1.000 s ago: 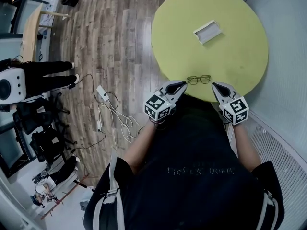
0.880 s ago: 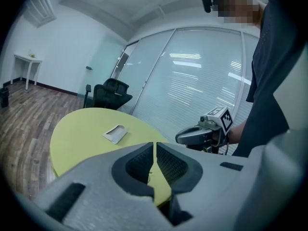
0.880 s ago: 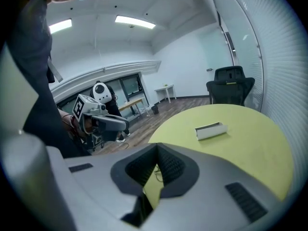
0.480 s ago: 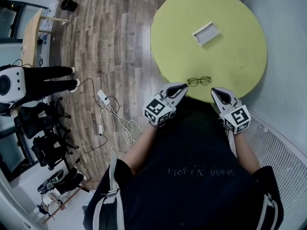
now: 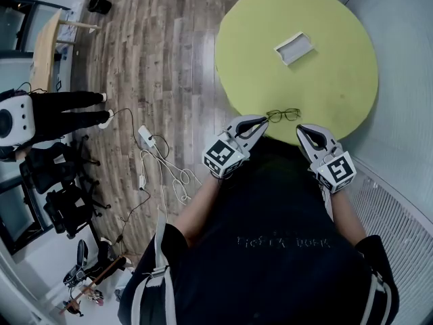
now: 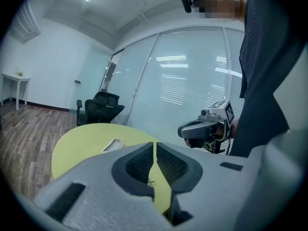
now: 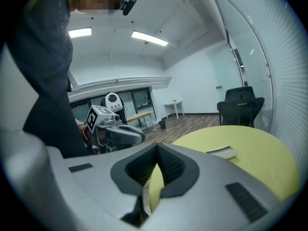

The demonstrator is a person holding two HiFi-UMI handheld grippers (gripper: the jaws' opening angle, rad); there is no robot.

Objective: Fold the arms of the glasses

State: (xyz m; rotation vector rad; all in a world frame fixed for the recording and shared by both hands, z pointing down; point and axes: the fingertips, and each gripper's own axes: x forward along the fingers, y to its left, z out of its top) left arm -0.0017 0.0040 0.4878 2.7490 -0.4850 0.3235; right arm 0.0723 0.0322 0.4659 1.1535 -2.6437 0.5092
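Note:
The thin dark-framed glasses lie on the round yellow-green table near its front edge, arms spread out. My left gripper hovers just left of them at the table's rim, jaws shut and empty. My right gripper sits just right of and below them, off the rim, also shut on nothing. In the left gripper view the closed jaws point over the table toward the right gripper. The right gripper view shows shut jaws and the left gripper beyond them.
A white open case rests on the table's far half, also seen as the white case and the white case. Cables and a power strip lie on the wooden floor at left. A glass wall runs along the right.
Both grippers have drawn back slightly toward the person's body, the right one more. The glasses have not moved.

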